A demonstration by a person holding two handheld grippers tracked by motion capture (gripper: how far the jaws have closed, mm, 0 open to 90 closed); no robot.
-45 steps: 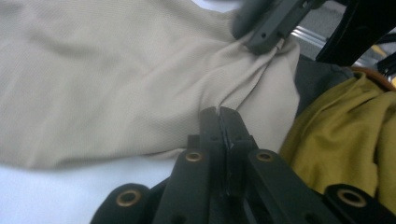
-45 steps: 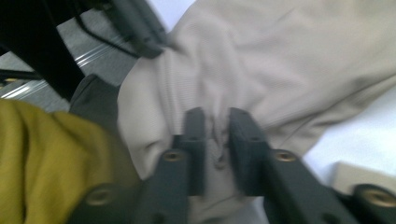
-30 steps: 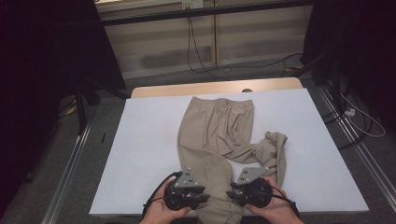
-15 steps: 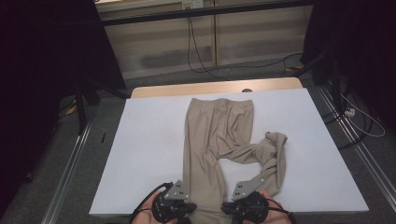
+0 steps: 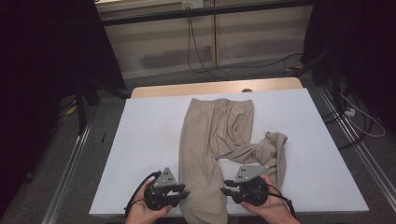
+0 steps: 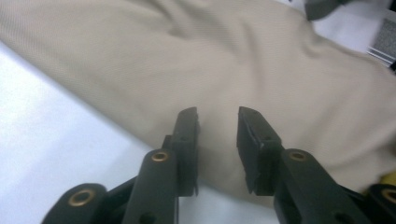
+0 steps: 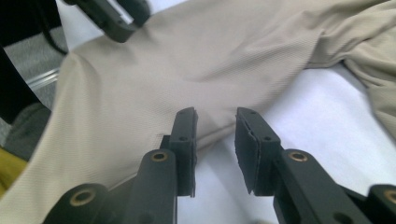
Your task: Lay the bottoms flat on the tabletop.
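A pair of beige trousers (image 5: 215, 126) lies lengthwise on the white table (image 5: 149, 135), waistband at the far end. One leg runs straight toward me and droops over the front edge; the other leg (image 5: 273, 149) is folded and bunched to the right. My left gripper (image 5: 183, 191) sits just left of the straight leg and my right gripper (image 5: 225, 186) just right of it. Both have just been opening. In the left gripper view the left gripper (image 6: 217, 112) hovers over beige cloth with nothing pinched. In the right gripper view the right gripper (image 7: 215, 112) stands over the leg's edge, also empty.
Bare white tabletop lies left of the trousers and at the far right. A wooden strip (image 5: 215, 87) runs along the table's far edge. Cables (image 5: 201, 56) trail on the floor behind, and metal rails (image 5: 70, 163) flank the table.
Both grippers dipped toward the front edge with the leg, then came back up. The left one has moved left, off the cloth. The near leg now lies straighter and reaches over the edge.
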